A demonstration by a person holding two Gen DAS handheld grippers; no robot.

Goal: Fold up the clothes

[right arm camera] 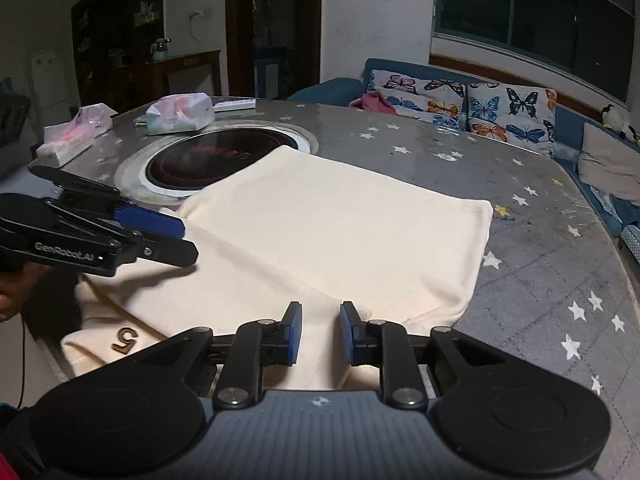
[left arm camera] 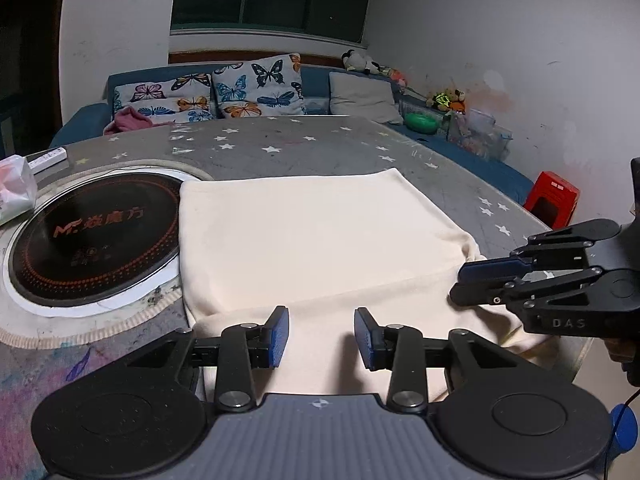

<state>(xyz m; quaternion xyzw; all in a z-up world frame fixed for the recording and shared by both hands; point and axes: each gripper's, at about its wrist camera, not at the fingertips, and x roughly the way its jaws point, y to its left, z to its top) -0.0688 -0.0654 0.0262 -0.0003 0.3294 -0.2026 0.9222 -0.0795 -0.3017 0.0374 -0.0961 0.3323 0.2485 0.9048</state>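
A cream garment (left arm camera: 312,240) lies folded flat on the grey star-patterned table (left arm camera: 320,148). A brown "5" emblem (right arm camera: 126,338) shows on its near layer, by the table's front edge. My left gripper (left arm camera: 322,336) hovers over the garment's near edge, open, with cloth under the gap but not pinched. Seen in the right wrist view, the left gripper (right arm camera: 189,242) points over the cloth's left side. My right gripper (right arm camera: 320,332) is at the garment's near right corner, its jaws a little apart with cloth showing in the gap. From the side, the right gripper (left arm camera: 456,284) has its tips at the cloth's right edge.
A round black induction hob (left arm camera: 96,236) is set in the table, touching the garment's left edge. Tissue packs (right arm camera: 180,114) and a remote (right arm camera: 234,105) lie beyond it. A blue sofa with butterfly cushions (left arm camera: 256,88) runs behind the table. A red stool (left arm camera: 554,198) stands at the right.
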